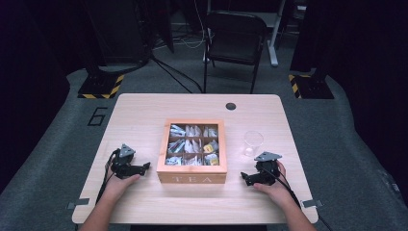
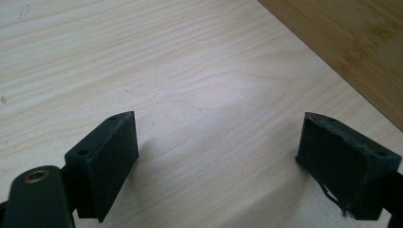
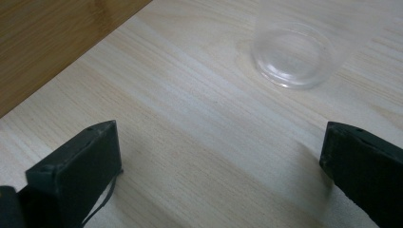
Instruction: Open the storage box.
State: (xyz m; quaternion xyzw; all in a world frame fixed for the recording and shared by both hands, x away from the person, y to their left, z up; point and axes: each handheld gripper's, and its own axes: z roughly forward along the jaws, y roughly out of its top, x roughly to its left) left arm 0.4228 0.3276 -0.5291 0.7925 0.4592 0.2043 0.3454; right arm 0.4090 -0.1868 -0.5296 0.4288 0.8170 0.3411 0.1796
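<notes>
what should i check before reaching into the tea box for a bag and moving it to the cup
1. Left gripper open and holding nothing: ok.
2. Right gripper open and holding nothing: ok.
3. Tea box has no lid over it, and bags show in its compartments: ok.
4. Cup stands upright on the table, right of the box and apart from it: ok.
5. Cup has nothing in it: ok, seen in the right gripper view.
6. Bags loose enough to lift one alone: cannot tell.

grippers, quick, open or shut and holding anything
left gripper: jaws open, nothing between them, just bare table.
right gripper: jaws open, holding nothing; the clear cup stands ahead of it.
</notes>
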